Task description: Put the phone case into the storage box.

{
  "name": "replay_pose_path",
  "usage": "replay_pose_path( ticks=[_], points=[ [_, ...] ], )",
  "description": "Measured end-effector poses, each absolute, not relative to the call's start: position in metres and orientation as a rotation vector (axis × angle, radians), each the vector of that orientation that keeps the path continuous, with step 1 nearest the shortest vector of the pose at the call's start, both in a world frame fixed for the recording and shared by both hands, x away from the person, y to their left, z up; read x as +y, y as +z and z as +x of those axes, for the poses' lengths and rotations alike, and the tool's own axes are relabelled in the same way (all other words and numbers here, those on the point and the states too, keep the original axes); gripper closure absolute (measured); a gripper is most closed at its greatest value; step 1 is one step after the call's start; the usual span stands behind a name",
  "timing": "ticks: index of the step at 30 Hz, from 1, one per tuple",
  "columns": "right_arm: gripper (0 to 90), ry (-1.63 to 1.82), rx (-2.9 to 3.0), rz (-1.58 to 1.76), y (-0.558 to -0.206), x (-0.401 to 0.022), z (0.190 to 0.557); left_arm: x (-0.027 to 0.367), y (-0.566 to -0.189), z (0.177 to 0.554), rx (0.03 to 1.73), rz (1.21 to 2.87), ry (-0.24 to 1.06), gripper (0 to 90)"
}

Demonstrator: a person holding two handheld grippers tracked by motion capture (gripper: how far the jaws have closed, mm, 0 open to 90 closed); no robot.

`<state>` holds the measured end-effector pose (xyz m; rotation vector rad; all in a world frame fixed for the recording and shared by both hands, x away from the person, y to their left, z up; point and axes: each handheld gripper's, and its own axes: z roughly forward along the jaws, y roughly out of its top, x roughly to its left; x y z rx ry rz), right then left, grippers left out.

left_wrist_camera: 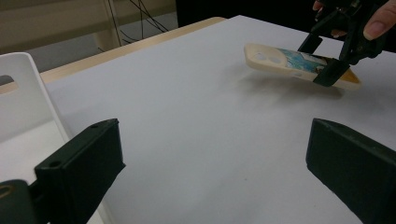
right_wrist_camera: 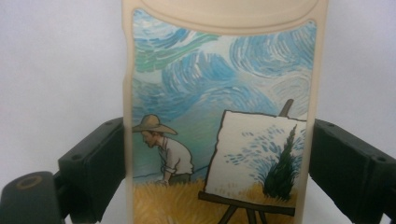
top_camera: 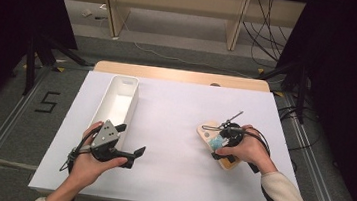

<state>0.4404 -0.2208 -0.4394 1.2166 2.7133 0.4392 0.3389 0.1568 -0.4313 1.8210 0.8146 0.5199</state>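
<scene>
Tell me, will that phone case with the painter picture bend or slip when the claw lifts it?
The cream painted-picture phone case looks thin and hollow, so it is probably light. It stays straight while tilted off the white table, so likely fairly stiff. Its smooth edges might slip, as the right claw grips just the sides.

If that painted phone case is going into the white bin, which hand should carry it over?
Probably the right: the right gripper already clamps the phone case by both edges. The left gripper is open, beside the white bin.
</scene>
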Motion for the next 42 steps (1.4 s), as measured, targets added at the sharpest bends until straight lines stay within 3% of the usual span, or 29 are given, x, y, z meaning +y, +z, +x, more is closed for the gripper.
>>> replay_pose_path(
  ticks=[42],
  points=[
    [11.6,1.034,2.467,0.973,-0.438,-0.203,0.42,0.154,-0.431,0.341,0.805,1.833,0.529,3.4]
  ],
)
